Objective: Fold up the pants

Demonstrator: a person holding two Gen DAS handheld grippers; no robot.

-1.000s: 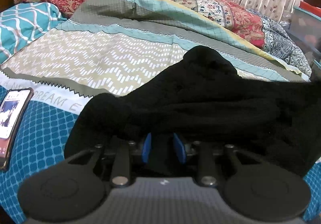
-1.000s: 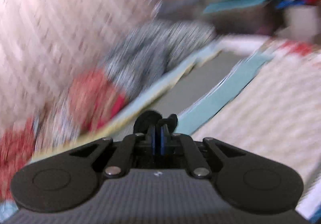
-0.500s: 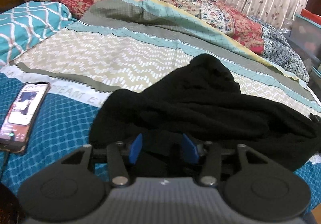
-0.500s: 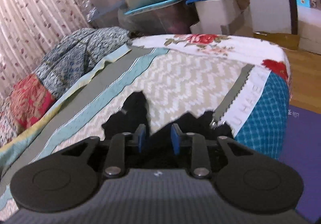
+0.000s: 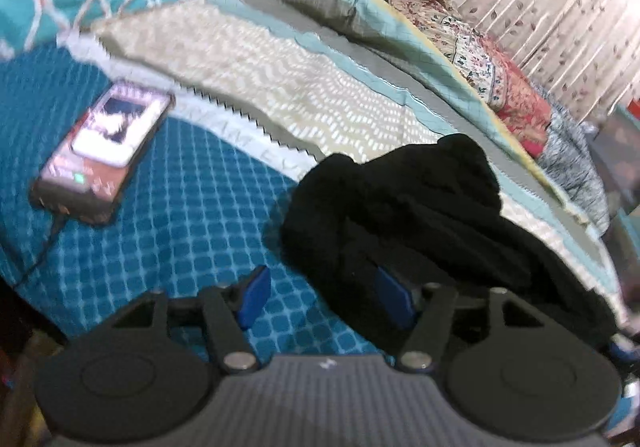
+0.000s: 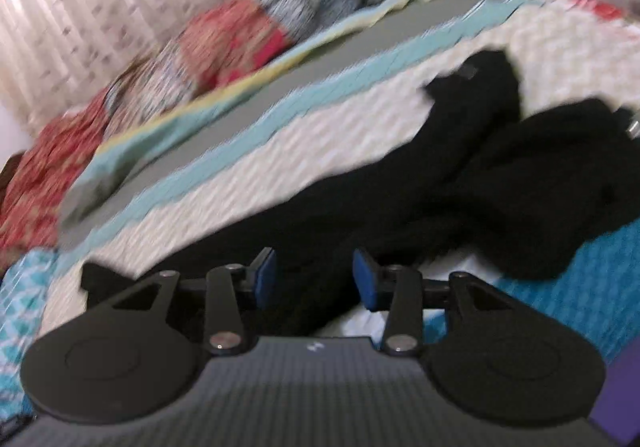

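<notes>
Pants [image 5: 420, 215] lie bunched on the bed [image 5: 192, 215], right of the phone [image 5: 104, 151]. Step: start, nothing folded yet. Left gripper [image 5: 326, 301] and right gripper [image 6: 314, 279] fingers opening, no grip. Next: grab edges, spread flat.

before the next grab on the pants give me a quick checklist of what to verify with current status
1. Left claw released: ok, jaws opening, only blue bedspread shows between them, nothing pinched.
2. Right claw released: ok, jaws opening; black fabric lies between them but the pads do not press it.
3. Pants flat and ready to fold: not ok, they lie bunched in a heap on the bed.
4. Phone clear of the pants: ok, it lies apart on the bedspread, off to the left in the left view.
5. Waistband or leg ends found: cannot tell, the black cloth shows no clear edges.
6. Right view sharp enough to aim: not ok, blurred.
</notes>
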